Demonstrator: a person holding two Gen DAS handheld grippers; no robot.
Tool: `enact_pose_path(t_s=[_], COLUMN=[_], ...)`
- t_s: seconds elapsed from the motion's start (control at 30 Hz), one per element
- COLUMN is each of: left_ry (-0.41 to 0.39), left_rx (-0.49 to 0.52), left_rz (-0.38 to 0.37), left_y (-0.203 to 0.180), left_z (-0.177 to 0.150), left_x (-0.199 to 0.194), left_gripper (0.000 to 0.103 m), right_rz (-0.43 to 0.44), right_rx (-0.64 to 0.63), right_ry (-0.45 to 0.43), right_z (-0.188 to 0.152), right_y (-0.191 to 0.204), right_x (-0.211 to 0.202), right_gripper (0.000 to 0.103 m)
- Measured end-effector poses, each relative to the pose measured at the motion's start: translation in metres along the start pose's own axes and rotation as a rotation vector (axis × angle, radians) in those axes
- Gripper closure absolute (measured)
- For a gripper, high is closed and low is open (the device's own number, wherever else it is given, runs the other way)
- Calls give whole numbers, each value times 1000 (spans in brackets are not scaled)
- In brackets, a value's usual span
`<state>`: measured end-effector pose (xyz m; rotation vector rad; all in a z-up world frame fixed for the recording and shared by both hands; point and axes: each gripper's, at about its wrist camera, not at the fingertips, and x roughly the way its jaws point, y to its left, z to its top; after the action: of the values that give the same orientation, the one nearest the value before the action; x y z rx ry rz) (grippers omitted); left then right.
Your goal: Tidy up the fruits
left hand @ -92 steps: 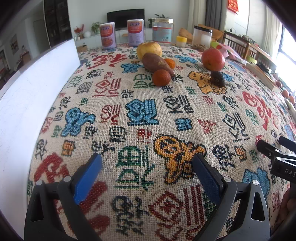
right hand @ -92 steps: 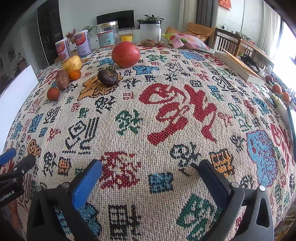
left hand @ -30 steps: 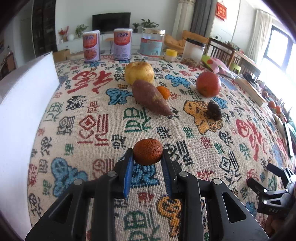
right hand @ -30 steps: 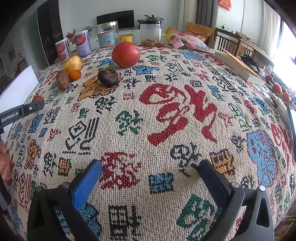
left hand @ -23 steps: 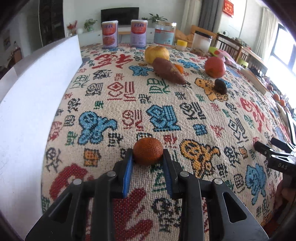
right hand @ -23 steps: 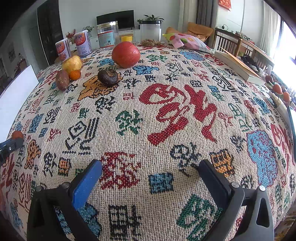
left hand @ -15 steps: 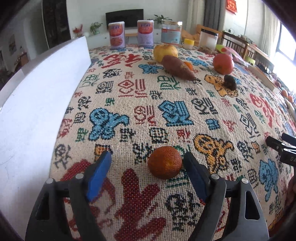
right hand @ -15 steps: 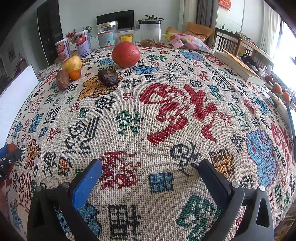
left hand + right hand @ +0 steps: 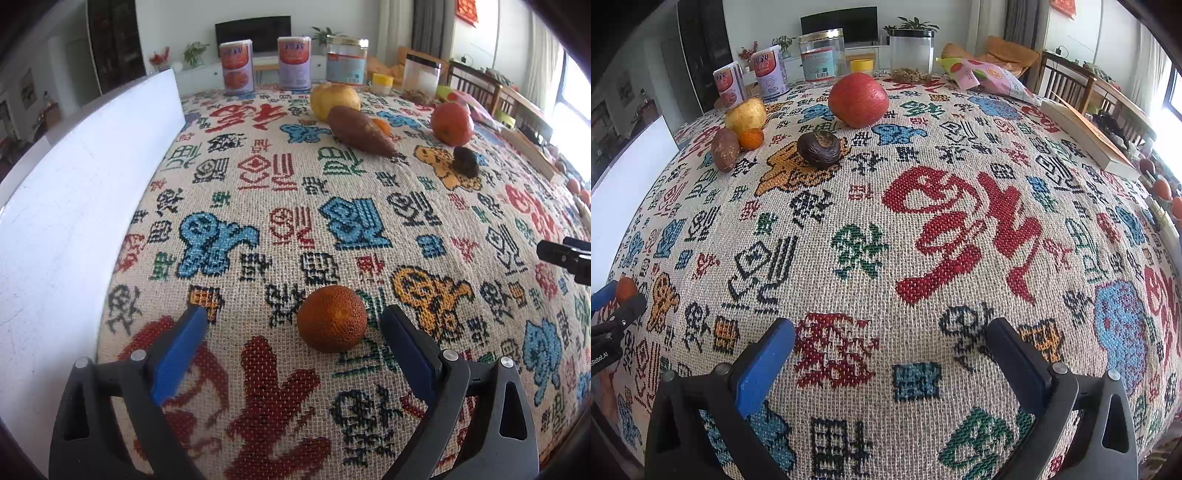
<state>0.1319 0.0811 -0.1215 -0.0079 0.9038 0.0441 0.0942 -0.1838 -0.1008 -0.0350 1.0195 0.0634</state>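
Note:
A small dark orange (image 9: 331, 318) lies on the patterned tablecloth (image 9: 258, 192) between the open fingers of my left gripper (image 9: 293, 326), nearer the right finger and untouched. It also shows at the left edge of the right wrist view (image 9: 626, 288). Far off lie a sweet potato (image 9: 359, 130), a yellow fruit (image 9: 334, 100), a second small orange (image 9: 751, 139), a big red fruit (image 9: 858, 99) and a dark wrinkled fruit (image 9: 818, 148). My right gripper (image 9: 890, 343) is open and empty over the cloth.
A white board (image 9: 74, 192) stands along the table's left side. Tins (image 9: 236, 66) and jars (image 9: 346, 61) line the far edge, with a snack bag (image 9: 986, 77) and a book (image 9: 1086, 138) to the right.
My left gripper picked up the small orange near the sweet potato, carried it to the near left of the table, set it down and opened. The right gripper stayed still.

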Motion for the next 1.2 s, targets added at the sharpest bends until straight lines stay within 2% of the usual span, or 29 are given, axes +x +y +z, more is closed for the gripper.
enact_pose_path(t_s=[0.17, 0.23, 0.33, 0.43, 0.5, 0.53, 0.57, 0.6, 0.7, 0.77, 0.83, 0.9, 1.1, 1.2], left_ry=[0, 0, 0, 0, 1, 1, 1, 1, 1, 1, 1, 1, 1, 1], left_rx=[0, -1, -1, -1, -1, -2, -2, -2, -2, -2, -2, -2, -2, -2], left_rz=[-1, -2, -2, -2, -2, -3, -3, -3, -3, -3, -3, -3, -3, -2], left_y=[0, 0, 1, 1, 1, 1, 1, 1, 1, 1, 1, 0, 1, 1], left_z=[0, 0, 0, 0, 0, 0, 0, 0, 0, 0, 0, 0, 1, 0], left_x=[0, 0, 0, 0, 0, 0, 0, 0, 0, 0, 0, 0, 0, 0], left_gripper=[7, 7, 7, 7, 7, 7, 7, 7, 7, 7, 7, 7, 7, 7], right_rz=[13, 7, -15, -62, -112, -133, -170, -189, -68, 42, 164, 274, 462, 534], right_rx=[-80, -141, -208, -296, -361, -381, -389, -382, -184, 5, 178, 320, 528, 629], right_ry=[-139, -155, -131, -44, 8, 33, 48, 51, 46, 26, 8, 13, 145, 146], right_z=[91, 128, 173, 195, 199, 200, 199, 200, 202, 198, 187, 168, 84, 53], right_y=[11, 26, 48, 70, 79, 81, 78, 74, 38, 2, -35, -65, -105, -116], right_x=[-13, -6, 20, 59, 82, 91, 99, 102, 95, 84, 71, 60, 47, 37], right_gripper=[3, 3, 3, 4, 12, 24, 39, 40, 41, 42, 47, 47, 48, 47])
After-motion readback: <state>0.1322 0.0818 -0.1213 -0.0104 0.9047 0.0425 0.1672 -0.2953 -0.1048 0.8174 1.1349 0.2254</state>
